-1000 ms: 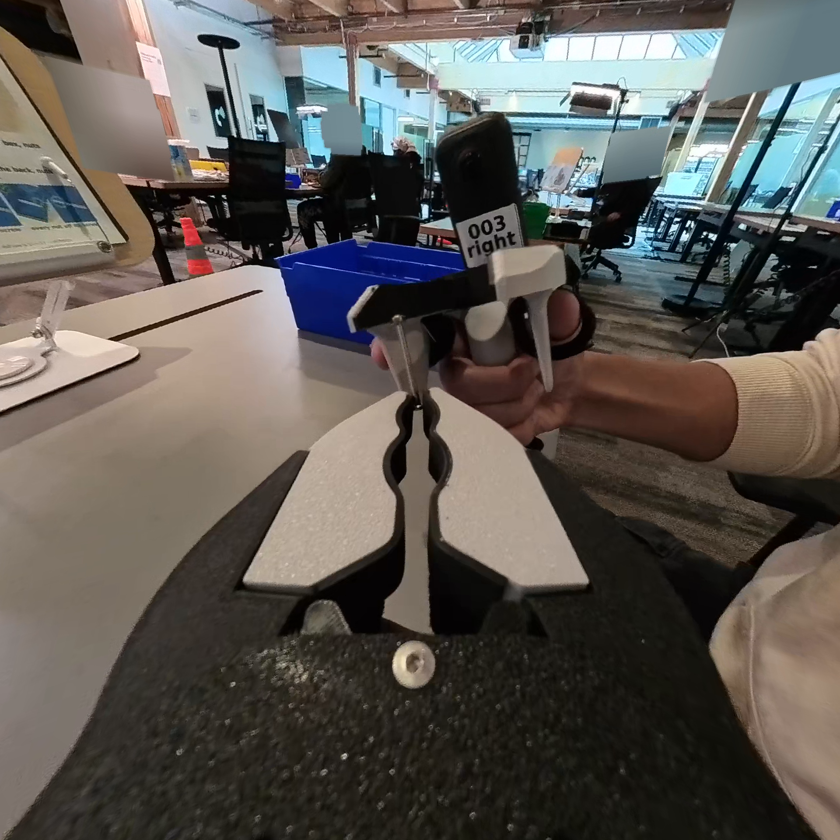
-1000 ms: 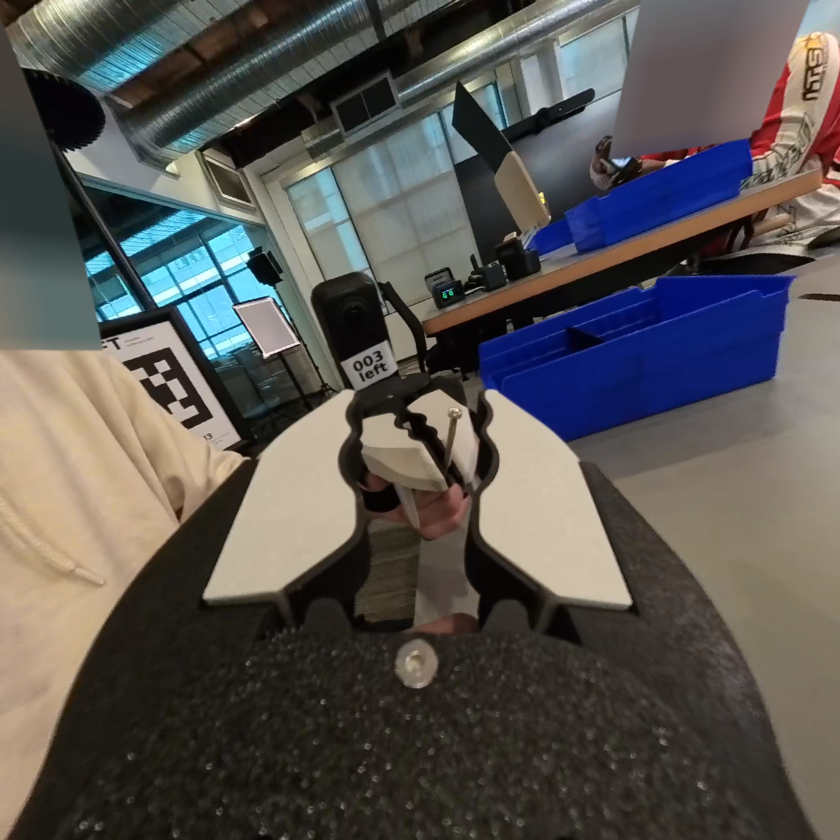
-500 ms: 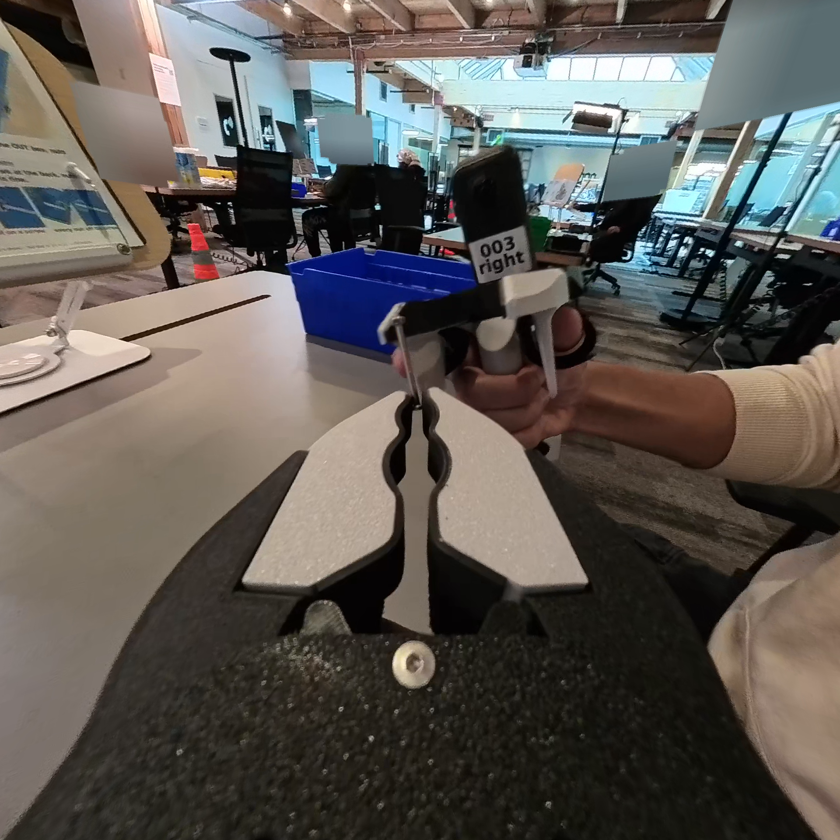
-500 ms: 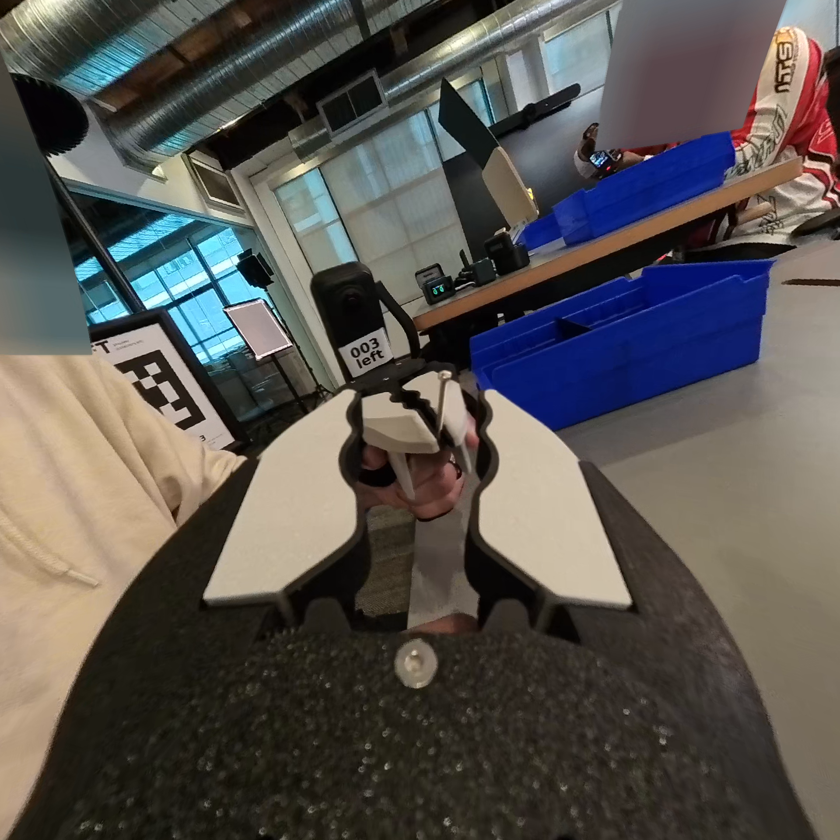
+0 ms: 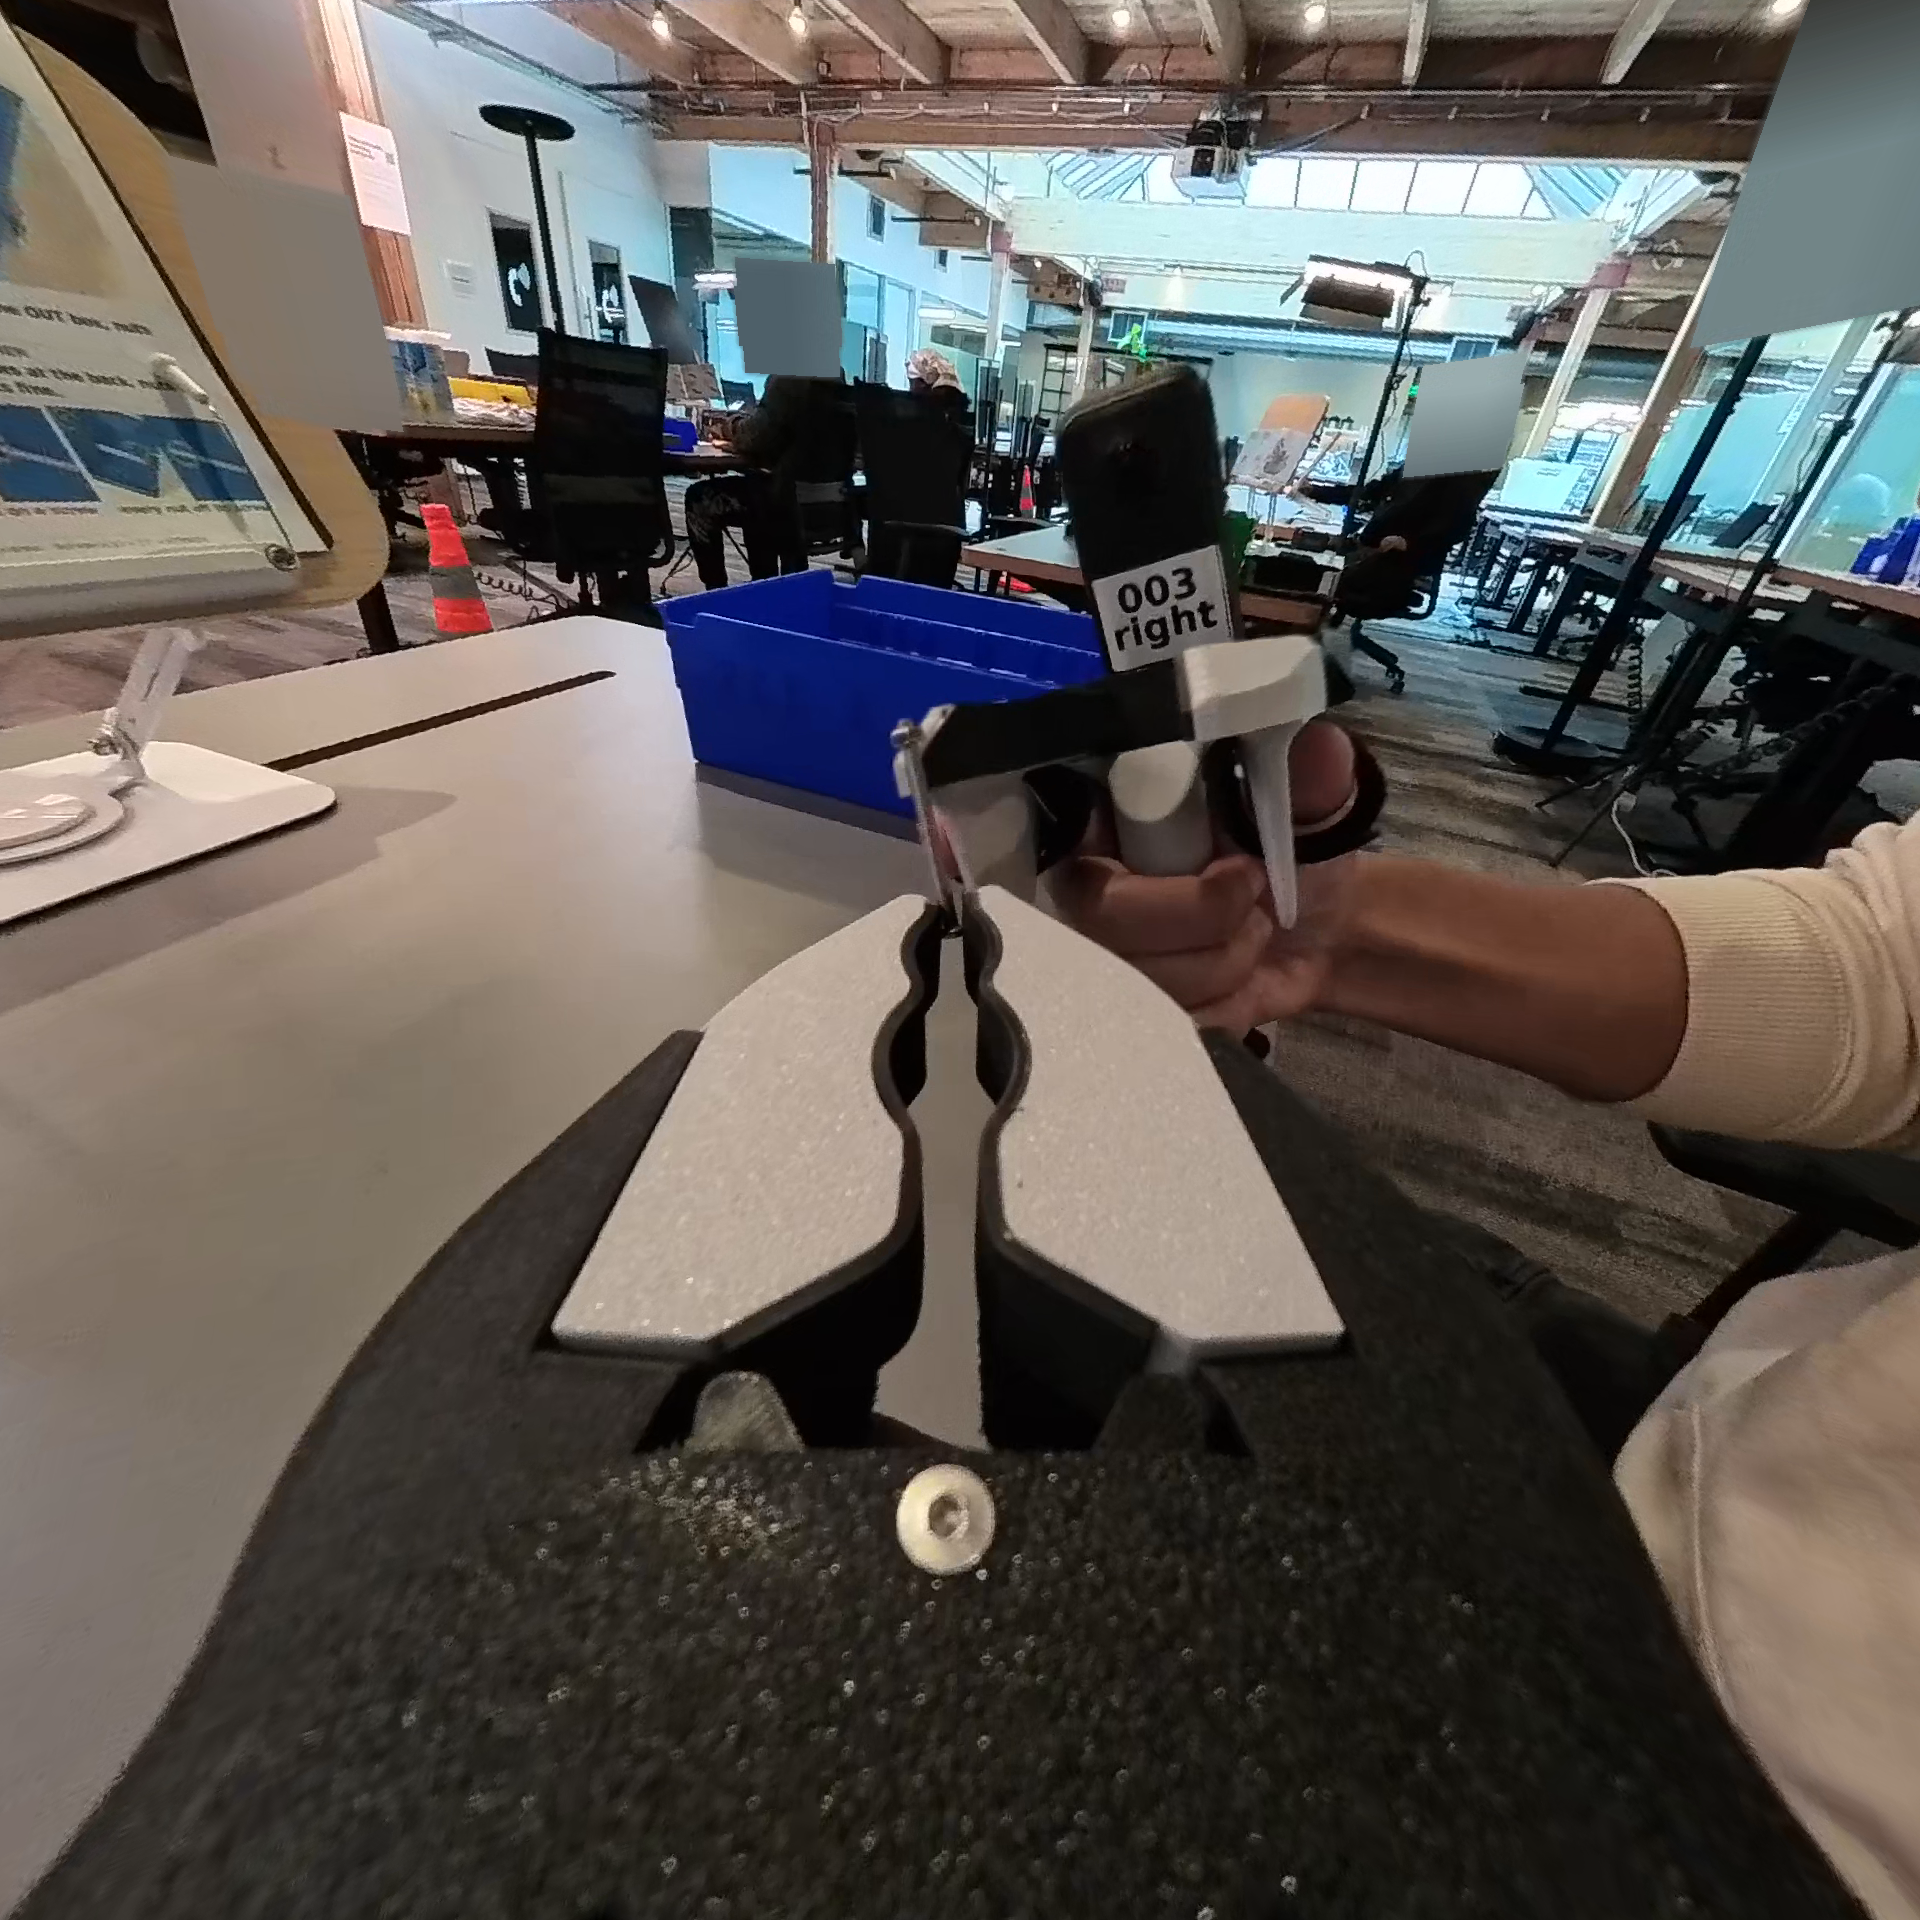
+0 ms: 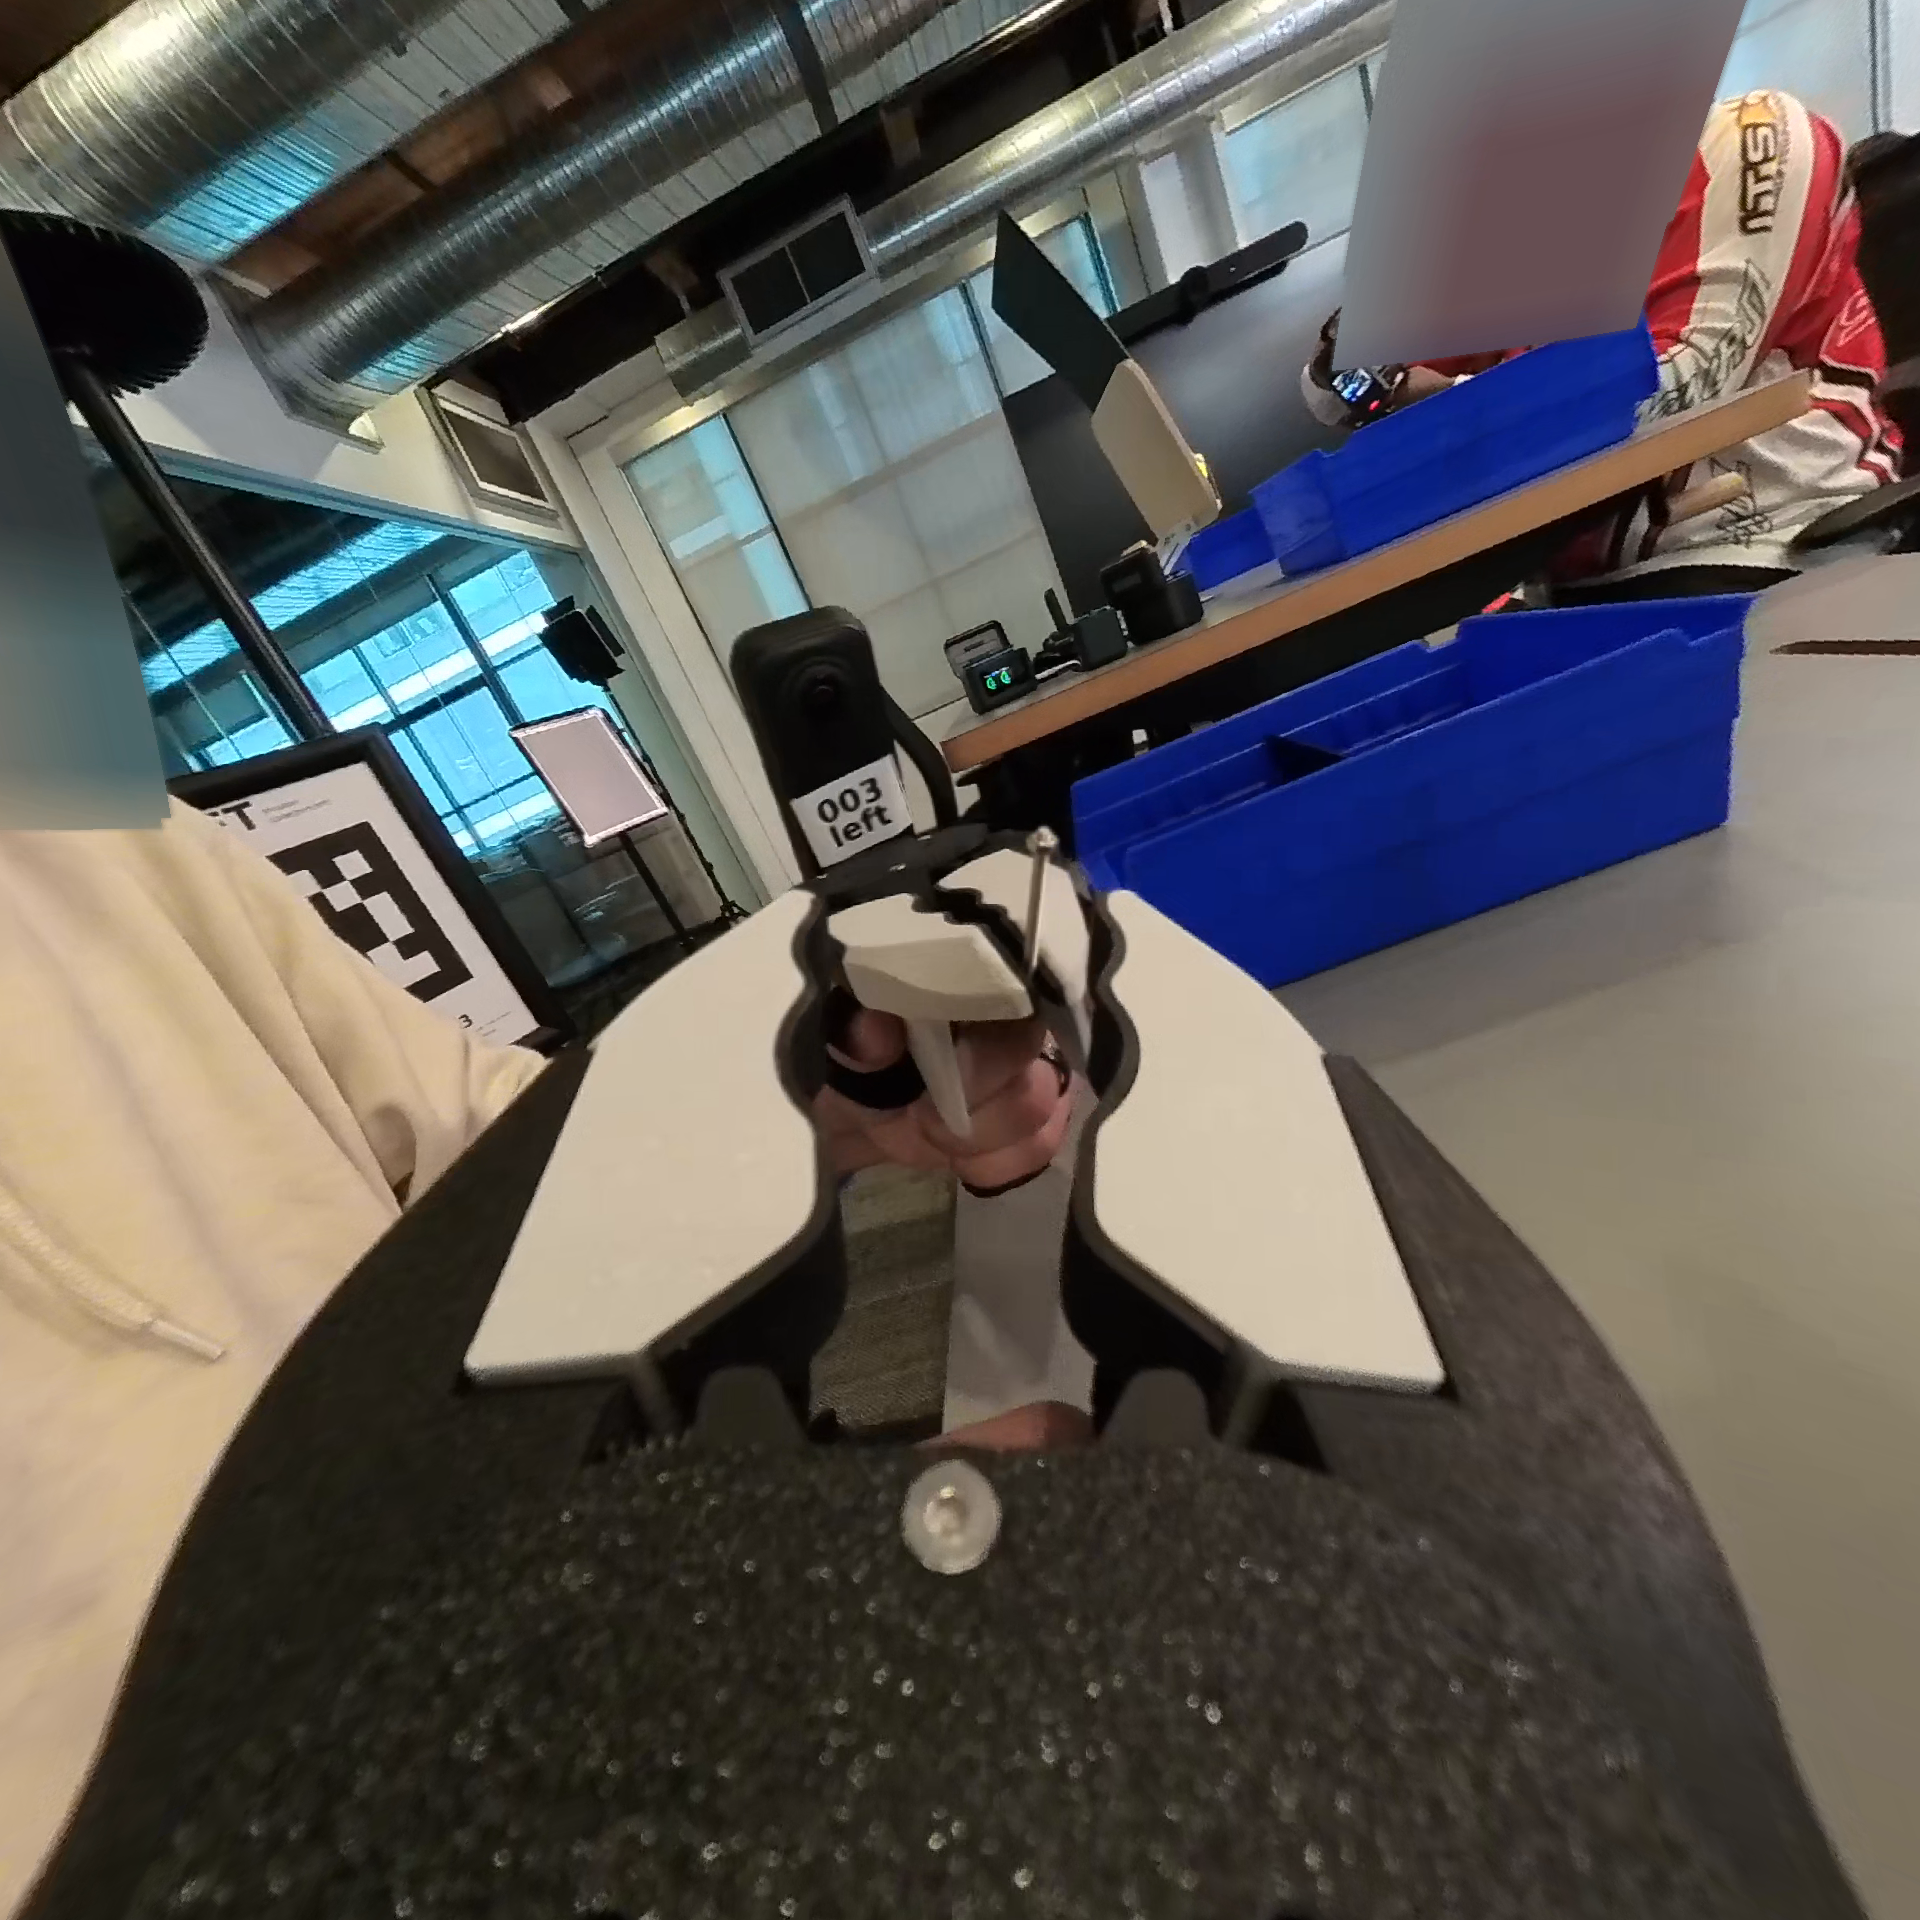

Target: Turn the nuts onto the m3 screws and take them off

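Observation:
A thin metal screw (image 5: 928, 810) stands nearly upright, with its head at the top. My left gripper (image 5: 951, 914) is shut on its lower end. A small dark piece shows at the tips; I cannot tell if it is a nut. My right gripper (image 6: 956, 904) is open, with its fingers apart on either side of the screw (image 6: 1034, 904). The screw is nearer the right finger, and I cannot tell if they touch. In the left wrist view the right gripper (image 5: 966, 790) is held in a hand just beyond my left fingertips.
A blue divided bin (image 5: 831, 707) stands on the grey table (image 5: 364, 987) behind the grippers; it also shows in the right wrist view (image 6: 1455, 769). A white stand with a sign (image 5: 156, 800) is at the far left. The person's forearm (image 5: 1455, 977) crosses from the right.
The screw's head has leaned to the left in the left wrist view. The right gripper has shifted slightly around it. Neither gripper has changed its opening.

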`<state>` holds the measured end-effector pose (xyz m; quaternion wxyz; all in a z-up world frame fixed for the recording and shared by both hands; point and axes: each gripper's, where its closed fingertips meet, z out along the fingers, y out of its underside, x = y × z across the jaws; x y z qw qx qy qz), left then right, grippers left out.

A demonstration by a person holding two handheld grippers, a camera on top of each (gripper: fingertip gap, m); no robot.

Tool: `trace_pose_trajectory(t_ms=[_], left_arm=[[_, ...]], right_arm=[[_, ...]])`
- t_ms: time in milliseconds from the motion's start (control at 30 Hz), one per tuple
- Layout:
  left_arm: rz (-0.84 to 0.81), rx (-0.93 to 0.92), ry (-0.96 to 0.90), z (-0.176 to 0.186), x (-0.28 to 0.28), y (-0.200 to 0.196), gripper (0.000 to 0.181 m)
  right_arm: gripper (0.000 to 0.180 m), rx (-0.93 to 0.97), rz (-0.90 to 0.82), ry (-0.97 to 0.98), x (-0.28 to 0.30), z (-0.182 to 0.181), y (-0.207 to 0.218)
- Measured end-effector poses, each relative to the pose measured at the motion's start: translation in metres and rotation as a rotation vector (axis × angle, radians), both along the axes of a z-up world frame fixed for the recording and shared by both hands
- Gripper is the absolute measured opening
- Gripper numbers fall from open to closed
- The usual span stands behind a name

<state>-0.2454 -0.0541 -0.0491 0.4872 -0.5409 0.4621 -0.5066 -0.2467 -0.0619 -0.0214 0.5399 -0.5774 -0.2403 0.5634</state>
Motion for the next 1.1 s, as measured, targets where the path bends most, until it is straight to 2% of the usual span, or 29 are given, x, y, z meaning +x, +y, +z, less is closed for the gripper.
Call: trace_pose_trajectory(t_ms=[233,500,733,1100], left_arm=[[-0.023,-0.001,0.007,-0.001,0.006,-0.007,0.003],[0.006,-0.009,-0.003,0.001,-0.003,0.004,0.004],[-0.027,0.008,0.012,0.0,0.005,-0.008,0.004],[0.003,0.004,0.001,0.003,-0.006,0.004,0.003]], right_arm=[[0.048,0.029,0.026,0.01,-0.017,0.01,-0.001],[0.047,0.011,0.0,0.014,-0.002,0.007,-0.001],[0.05,0.022,0.027,-0.019,-0.02,0.01,0.002],[0.049,0.013,0.002,-0.033,-0.012,0.008,0.001]])
